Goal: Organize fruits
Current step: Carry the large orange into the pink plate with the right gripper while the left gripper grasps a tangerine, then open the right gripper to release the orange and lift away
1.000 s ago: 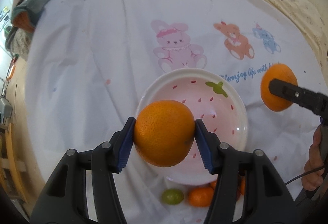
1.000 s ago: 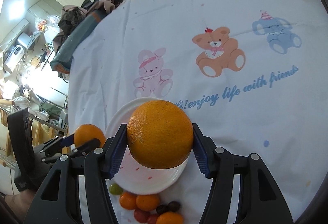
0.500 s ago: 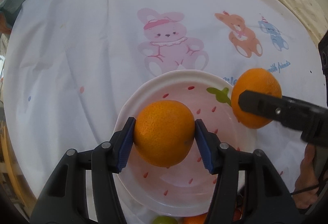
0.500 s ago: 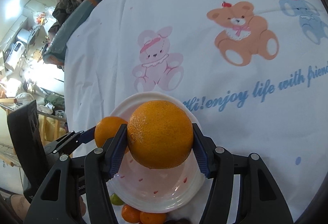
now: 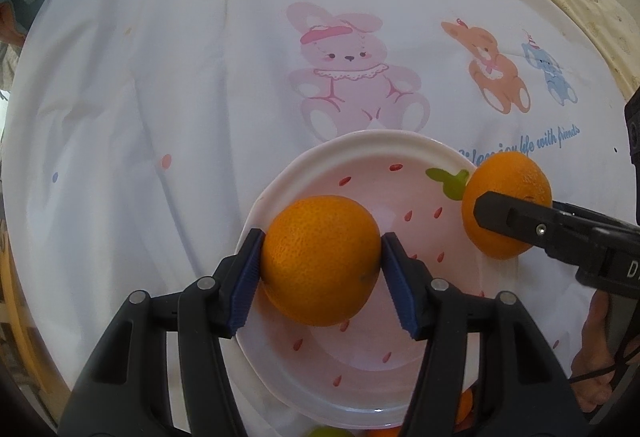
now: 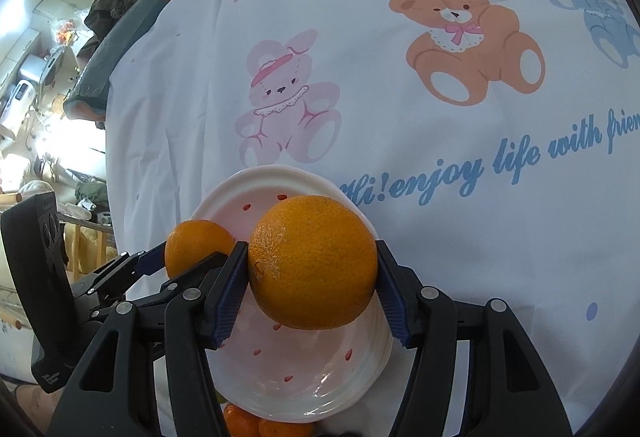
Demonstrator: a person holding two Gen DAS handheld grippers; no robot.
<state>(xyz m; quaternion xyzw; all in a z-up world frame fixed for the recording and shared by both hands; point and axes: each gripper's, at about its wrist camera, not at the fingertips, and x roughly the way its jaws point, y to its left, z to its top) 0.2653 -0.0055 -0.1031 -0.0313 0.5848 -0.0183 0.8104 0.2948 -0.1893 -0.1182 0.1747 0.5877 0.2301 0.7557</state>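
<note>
Left gripper (image 5: 320, 271) jaws clamp one orange (image 5: 320, 261) squarely between them over the strawberry bowl (image 5: 360, 389); right gripper (image 6: 310, 283) jaws likewise grasp another orange (image 6: 314, 261).

Readable text: one printed slogan, one partial letter.
White cloth (image 6: 440, 77) carries blue script "Hi!enjoy life with frien…" (image 6: 492, 165), cut off at the frame edge in the right wrist view; the left wrist view shows its end, "life with friends" (image 5: 548, 143), start hidden behind the orange. Black gripper body at right shows a white "D" (image 5: 632, 269); rest cut off.
</note>
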